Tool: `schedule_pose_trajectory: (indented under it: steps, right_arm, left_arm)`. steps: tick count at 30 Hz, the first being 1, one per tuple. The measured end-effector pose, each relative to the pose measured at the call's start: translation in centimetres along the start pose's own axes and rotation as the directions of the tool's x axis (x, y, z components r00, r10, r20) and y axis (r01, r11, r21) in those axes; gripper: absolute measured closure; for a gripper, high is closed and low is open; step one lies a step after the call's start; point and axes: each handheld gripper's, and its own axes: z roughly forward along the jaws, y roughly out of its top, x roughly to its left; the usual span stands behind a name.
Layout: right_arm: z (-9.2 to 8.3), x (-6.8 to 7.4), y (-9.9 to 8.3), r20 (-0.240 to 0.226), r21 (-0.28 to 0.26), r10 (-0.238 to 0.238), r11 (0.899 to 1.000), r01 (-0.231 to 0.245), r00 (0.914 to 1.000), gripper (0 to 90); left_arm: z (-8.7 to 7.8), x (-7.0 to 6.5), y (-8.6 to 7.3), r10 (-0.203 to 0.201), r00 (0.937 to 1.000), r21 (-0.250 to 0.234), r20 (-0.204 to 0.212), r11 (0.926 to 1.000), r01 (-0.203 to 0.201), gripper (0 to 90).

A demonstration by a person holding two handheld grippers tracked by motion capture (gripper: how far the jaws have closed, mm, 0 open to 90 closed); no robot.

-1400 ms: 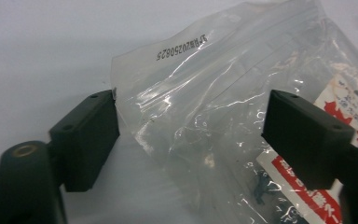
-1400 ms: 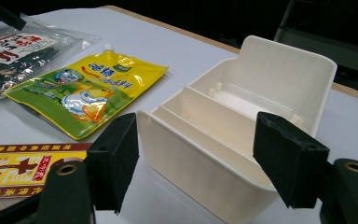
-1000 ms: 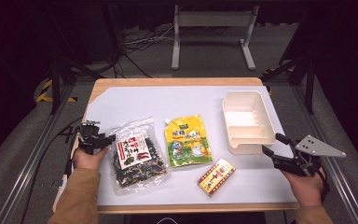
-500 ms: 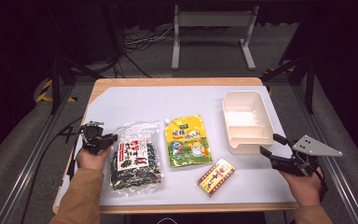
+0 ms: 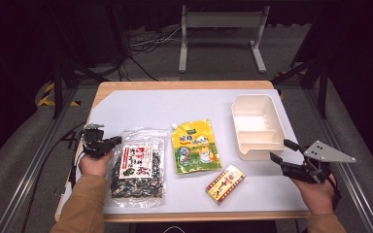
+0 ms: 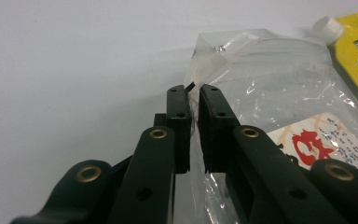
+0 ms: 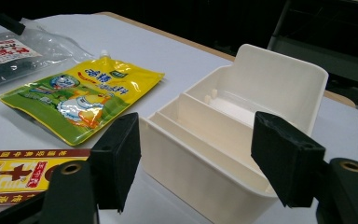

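The left gripper (image 6: 194,95) had just been closing, and now pinched the left edge of the one clear plastic bag of dark seaweed (image 5: 138,167). Also one yellow-green spouted pouch (image 5: 195,146), one yellow-red box (image 5: 226,183), one cream divided tray (image 5: 277,125). The right gripper (image 5: 279,149) stood open, empty, beside the tray.

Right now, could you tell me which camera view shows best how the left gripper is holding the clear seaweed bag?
The left gripper view: the left gripper has just closed its jaws, pinching the clear edge of the seaweed bag up close. The high view shows the whole bag with that gripper at its left edge. The right gripper view catches a bag corner.
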Motion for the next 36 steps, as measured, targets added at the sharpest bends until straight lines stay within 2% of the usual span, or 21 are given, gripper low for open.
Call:
schedule_pose_trajectory:
  steps: [2,6,8,10,14,17,18,20,23,26,30,35,36]
  right_arm:
    - [0.0,0.0,0.0,0.001,0.000,0.000,1.000,0.000,1.0000,32.9]
    - [0.0,0.1,0.2,-0.001,-0.003,-0.001,1.000,0.001,1.0000,33.1]
    - [0.0,0.3,0.4,-0.009,-0.004,-0.001,1.000,0.001,1.0000,33.4]
    - [0.0,0.4,0.5,-0.014,-0.005,-0.005,1.000,0.005,0.9999,34.1]
    - [0.3,1.2,1.2,-0.049,0.007,-0.010,1.000,0.010,0.9988,37.1]
    - [0.4,2.0,1.9,-0.082,0.017,-0.016,1.000,0.018,0.9965,39.7]
    - [0.5,2.5,2.3,-0.108,0.021,-0.024,0.999,0.026,0.9938,43.2]
    - [0.5,2.8,2.5,-0.121,0.022,-0.026,0.999,0.029,0.9923,44.4]
    - [0.8,4.0,3.3,-0.162,0.033,-0.036,0.999,0.042,0.9861,48.7]
    - [1.0,4.6,3.6,-0.183,0.038,-0.039,0.998,0.046,0.9824,48.9]
    - [1.6,5.7,4.2,-0.231,0.051,-0.037,0.997,0.050,0.9722,50.8]
    - [2.5,6.7,5.0,-0.291,0.064,-0.025,0.997,0.045,0.9563,53.1]
    - [2.7,7.0,5.2,-0.301,0.068,-0.029,0.996,0.051,0.9530,53.2]
  left_arm:
    - [-0.5,-0.1,0.2,-0.002,0.9997,-0.019,0.023,0.9998,0.003,84.2]
    - [-2.3,-0.8,0.8,0.027,0.9983,-0.083,0.051,0.9963,-0.023,84.8]
    - [-3.2,-1.3,1.0,0.042,0.9972,-0.122,0.061,0.9919,-0.034,85.1]
    - [-3.7,-1.5,1.2,0.050,0.9964,-0.135,0.068,0.9900,-0.040,85.2]
    - [-5.3,-2.3,1.4,0.088,0.9930,-0.187,0.080,0.9797,-0.071,85.3]
    - [-6.3,-2.9,1.6,0.111,0.9898,-0.222,0.089,0.9709,-0.089,85.4]
    - [-7.0,-3.4,1.7,0.132,0.9873,-0.243,0.088,0.9642,-0.107,85.4]
    - [-7.3,-3.6,1.7,0.141,0.9855,-0.251,0.094,0.9613,-0.113,85.4]
    - [-8.2,-4.3,1.9,0.168,0.9813,-0.280,0.094,0.9502,-0.136,85.5]
    - [-9.0,-5.0,1.9,0.198,0.9758,-0.300,0.093,0.9402,-0.162,85.5]
    - [-9.7,-5.9,1.9,0.234,0.9689,-0.322,0.081,0.9262,-0.197,85.5]
    - [-10.8,-6.8,1.8,0.277,0.9569,-0.355,0.086,0.9061,-0.231,85.7]
    - [-11.1,-7.2,1.7,0.292,0.9523,-0.365,0.090,0.8991,-0.241,85.8]
